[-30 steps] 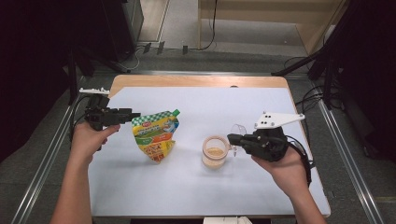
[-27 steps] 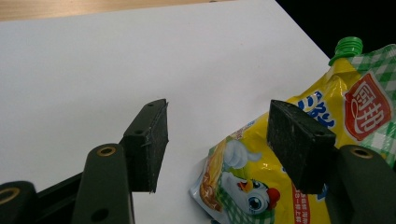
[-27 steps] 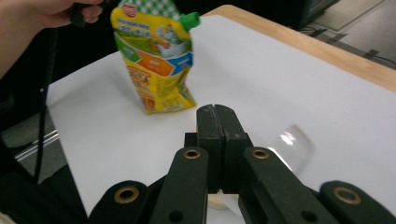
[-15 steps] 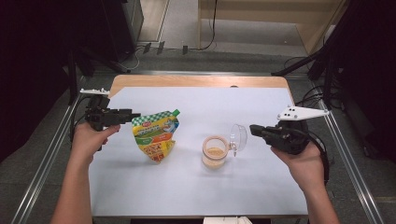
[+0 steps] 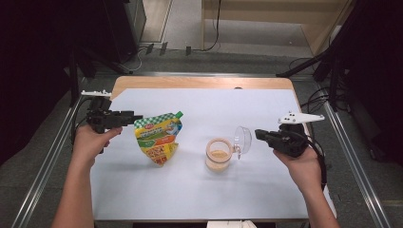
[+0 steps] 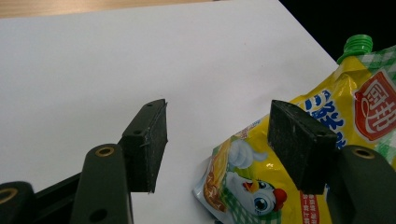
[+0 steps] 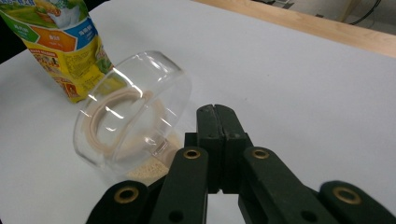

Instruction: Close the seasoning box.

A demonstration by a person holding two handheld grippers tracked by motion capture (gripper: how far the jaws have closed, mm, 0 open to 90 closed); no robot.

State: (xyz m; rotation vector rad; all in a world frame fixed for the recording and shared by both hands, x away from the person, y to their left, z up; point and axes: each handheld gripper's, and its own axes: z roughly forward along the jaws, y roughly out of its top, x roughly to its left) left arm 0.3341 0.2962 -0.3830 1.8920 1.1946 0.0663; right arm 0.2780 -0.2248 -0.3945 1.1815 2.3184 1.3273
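A yellow and green pouch (image 5: 159, 137) with a green cap (image 6: 357, 44) stands on the white table (image 5: 204, 107), left of centre. My left gripper (image 5: 138, 117) is level at the pouch's upper left corner. Its jaws are open (image 6: 217, 135), and the pouch (image 6: 359, 107) lies behind the right jaw, not pinched. A small clear jar (image 5: 218, 156) of tan powder stands near the middle, its hinged clear lid (image 5: 243, 138) flipped open to the right. My right gripper (image 5: 259, 134) is shut and empty, a short way right of the lid (image 7: 135, 107), with its tips (image 7: 215, 112) pointing at it.
A bare wooden strip (image 5: 190, 81) runs along the table's far edge. Metal rails (image 5: 54, 152) flank both sides, and cables (image 5: 318, 102) trail off the right side. The white sheet's near half (image 5: 190, 194) is bare.
My right gripper has drawn back to the right and slightly down, away from the jar's lid, which stays flipped open. The left gripper and the pouch have not moved.
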